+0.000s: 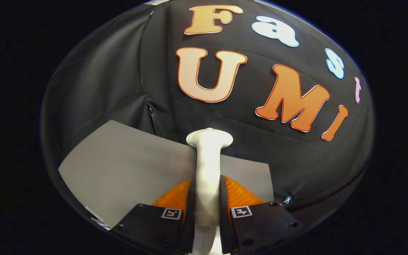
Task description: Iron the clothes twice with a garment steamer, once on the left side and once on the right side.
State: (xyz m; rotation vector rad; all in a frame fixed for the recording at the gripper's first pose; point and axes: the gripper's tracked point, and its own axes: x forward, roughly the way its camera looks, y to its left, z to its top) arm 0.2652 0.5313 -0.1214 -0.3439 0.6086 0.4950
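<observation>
Beyond the fingers hangs the booth's black cloth wall [119,81], and below it a flat grey sheet [126,166] lies spread, reaching from the left side across to just right of the gripper. Whether that sheet is the clothes or only a table cover cannot be told. Between the fingers stands the white garment steamer [208,166], its long axis running straight ahead along them, the flared head [209,138] at the far end above the sheet's back edge. The gripper [207,198] is clamped narrow on the steamer's handle, both fingers pressing its sides. More grey surface lies left of the head than right. Small square marker tags [171,213] sit on the finger bases; no brand or readable label shows on the steamer
</observation>
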